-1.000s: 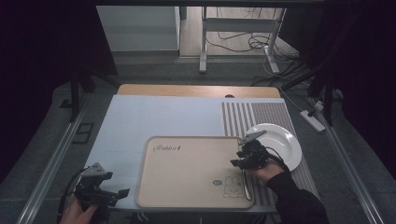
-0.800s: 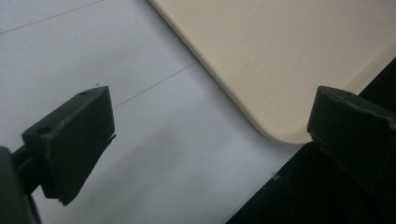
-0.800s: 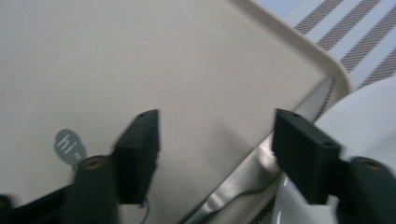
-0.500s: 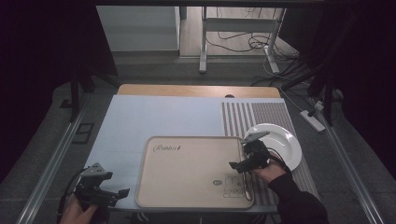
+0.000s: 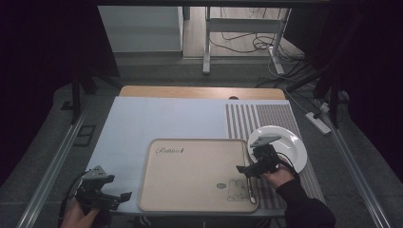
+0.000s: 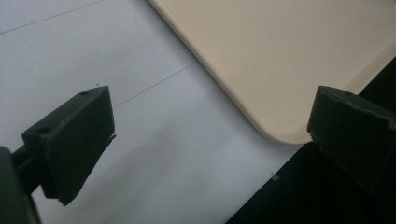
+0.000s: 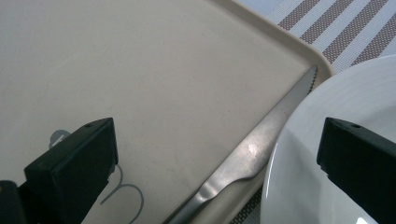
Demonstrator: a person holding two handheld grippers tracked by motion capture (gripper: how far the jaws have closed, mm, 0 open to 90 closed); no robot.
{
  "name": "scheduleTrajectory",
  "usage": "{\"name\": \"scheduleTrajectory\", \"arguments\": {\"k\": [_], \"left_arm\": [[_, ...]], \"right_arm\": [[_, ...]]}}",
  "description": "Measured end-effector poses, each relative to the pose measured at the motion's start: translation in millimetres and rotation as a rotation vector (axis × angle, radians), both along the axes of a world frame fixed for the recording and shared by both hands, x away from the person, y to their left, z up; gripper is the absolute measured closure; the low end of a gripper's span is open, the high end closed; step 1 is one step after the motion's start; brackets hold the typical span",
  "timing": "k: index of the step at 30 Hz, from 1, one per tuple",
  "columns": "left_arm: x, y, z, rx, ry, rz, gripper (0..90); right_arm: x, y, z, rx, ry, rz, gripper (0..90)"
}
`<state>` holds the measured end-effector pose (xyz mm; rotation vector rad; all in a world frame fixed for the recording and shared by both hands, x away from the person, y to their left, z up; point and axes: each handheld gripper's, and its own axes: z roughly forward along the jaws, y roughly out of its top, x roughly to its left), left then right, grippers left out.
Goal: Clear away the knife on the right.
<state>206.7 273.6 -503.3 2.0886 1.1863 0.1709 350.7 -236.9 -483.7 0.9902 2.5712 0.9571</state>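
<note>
A beige tray (image 5: pixel 195 175) with a small rabbit drawing lies at the table's front middle. A steel knife (image 7: pixel 252 154) rests along the tray's right rim (image 5: pixel 249 189), blade pointing away from me. My right gripper (image 5: pixel 247 171) hovers just above that rim. Its jaws have just been opening and now stand wide (image 7: pixel 219 140), with the knife below the gap and touching neither pad. A white plate (image 7: pixel 327 140) sits right beside the knife. My left gripper (image 5: pixel 119 197) is open at the table's front left, with the tray's near corner (image 6: pixel 280 126) under its gap (image 6: pixel 210 126).
The white plate (image 5: pixel 285 142) lies on a striped placemat (image 5: pixel 266 118) to the right of the tray. A pale blue cover (image 5: pixel 161 118) spreads over the table behind and left of the tray. The table's front edge runs close below the left gripper.
The right gripper's jaws have opened wide above the tray's right rim, and the knife lies free below them. The left gripper has kept still.
</note>
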Motion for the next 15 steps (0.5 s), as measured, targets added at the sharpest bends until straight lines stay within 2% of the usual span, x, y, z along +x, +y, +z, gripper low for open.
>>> {"name": "scheduleTrajectory", "arguments": {"k": [9, 15], "left_arm": [[0.3, 0.3, 0.0, 0.000, 0.003, 0.002, 1.9], [0.2, 0.8, 0.1, -0.006, 0.003, 0.003, 1.9]], "right_arm": [[-10.4, -14.9, 2.9, 0.031, -0.024, -0.023, 0.0], [-17.2, -27.4, 3.4, 0.053, -0.039, -0.058, 0.0]]}}
